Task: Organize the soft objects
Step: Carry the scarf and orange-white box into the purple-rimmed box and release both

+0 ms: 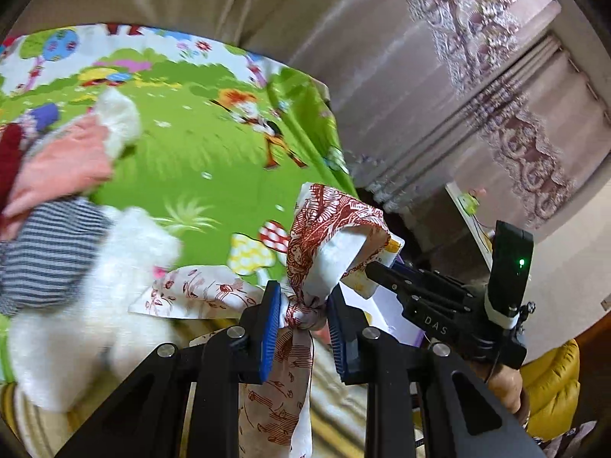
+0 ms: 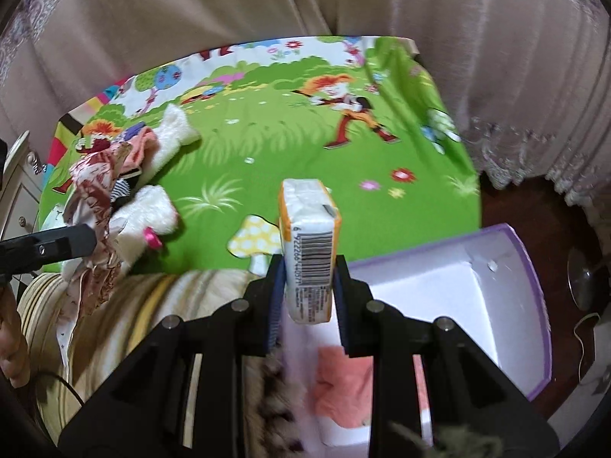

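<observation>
1. The left gripper (image 1: 303, 315) was clenched on a red-and-white patterned scarf (image 1: 324, 229), the blue pads pinching it at a bunched, knot-like spot.
2. Above the pinch the scarf rose in a loose loop; below it a long tail hung down between the gripper's black arms.
3. The right gripper (image 2: 308, 290) was grasping a small tissue pack (image 2: 309, 236), white with orange edges and a barcode on the side facing the camera. The pack stood up out of the jaws, its lower part squeezed between the pads.
4. From the left wrist view, the right gripper's tip reached in beside the scarf's loop, close to it; I could not tell whether the two touched.
5. Under both grippers lay a green cartoon play mat (image 2: 275, 160), printed with grass, flowers, mushrooms and clown figures.
6. On the mat's left side sat a heap of soft things: a white plush toy (image 1: 95, 286), a grey striped cloth (image 1: 46, 252), a pink cloth (image 1: 65, 164) and something dark red at the edge.
7. A white box with a purple rim (image 2: 534, 305) stood open just beside the mat's near right corner, below and right of the tissue pack. A pink cloth (image 2: 343, 389) lay inside it.
8. A beige striped cushion or blanket (image 2: 160, 305) lay along the mat's near edge.
9. Pale curtains (image 2: 267, 0) with lace trim hung behind the mat.
</observation>
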A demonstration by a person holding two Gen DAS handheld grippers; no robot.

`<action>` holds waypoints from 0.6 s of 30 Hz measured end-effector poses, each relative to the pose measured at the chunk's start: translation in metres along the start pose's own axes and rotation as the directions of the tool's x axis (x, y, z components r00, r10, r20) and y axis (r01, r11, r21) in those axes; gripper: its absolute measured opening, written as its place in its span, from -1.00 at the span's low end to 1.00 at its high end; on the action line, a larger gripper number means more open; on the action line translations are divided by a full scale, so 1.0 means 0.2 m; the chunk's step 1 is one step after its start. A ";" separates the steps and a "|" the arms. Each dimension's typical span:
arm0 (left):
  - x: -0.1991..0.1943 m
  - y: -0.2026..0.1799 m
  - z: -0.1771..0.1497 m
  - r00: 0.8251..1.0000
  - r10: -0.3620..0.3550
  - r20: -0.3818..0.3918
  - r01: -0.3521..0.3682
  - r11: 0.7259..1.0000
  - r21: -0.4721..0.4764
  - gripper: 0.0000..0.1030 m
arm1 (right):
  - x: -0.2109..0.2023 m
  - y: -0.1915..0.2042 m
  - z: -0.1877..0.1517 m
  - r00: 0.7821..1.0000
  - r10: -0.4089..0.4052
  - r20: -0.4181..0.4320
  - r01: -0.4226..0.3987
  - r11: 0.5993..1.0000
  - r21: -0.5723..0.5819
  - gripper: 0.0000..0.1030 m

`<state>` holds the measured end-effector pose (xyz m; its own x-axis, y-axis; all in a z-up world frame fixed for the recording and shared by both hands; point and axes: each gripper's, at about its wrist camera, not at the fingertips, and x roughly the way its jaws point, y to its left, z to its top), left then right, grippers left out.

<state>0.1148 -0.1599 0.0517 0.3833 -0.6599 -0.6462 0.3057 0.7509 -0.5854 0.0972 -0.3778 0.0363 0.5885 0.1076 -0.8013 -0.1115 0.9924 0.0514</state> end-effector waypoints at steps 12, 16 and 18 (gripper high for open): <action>0.29 -0.35 -0.02 0.992 -0.039 -0.117 0.051 0.993 0.106 -0.51 | -0.14 -0.33 -0.17 0.991 -0.136 -0.006 0.136 0.984 0.112 -0.44; 0.37 -0.42 -0.03 0.988 -0.051 -0.147 0.070 0.990 0.125 -0.48 | -0.16 -0.42 -0.22 0.986 -0.166 -0.023 0.167 0.975 0.143 -0.44; 0.41 -0.46 -0.02 0.985 -0.063 -0.162 0.085 0.987 0.133 -0.46 | -0.16 -0.45 -0.23 0.983 -0.178 -0.034 0.181 0.971 0.157 -0.42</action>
<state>0.1137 -0.2838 0.0504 0.2174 -0.7013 -0.6790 0.4506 0.6891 -0.5675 0.0509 -0.4729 0.0301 0.5718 -0.0728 -0.8172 0.1237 0.9923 -0.0018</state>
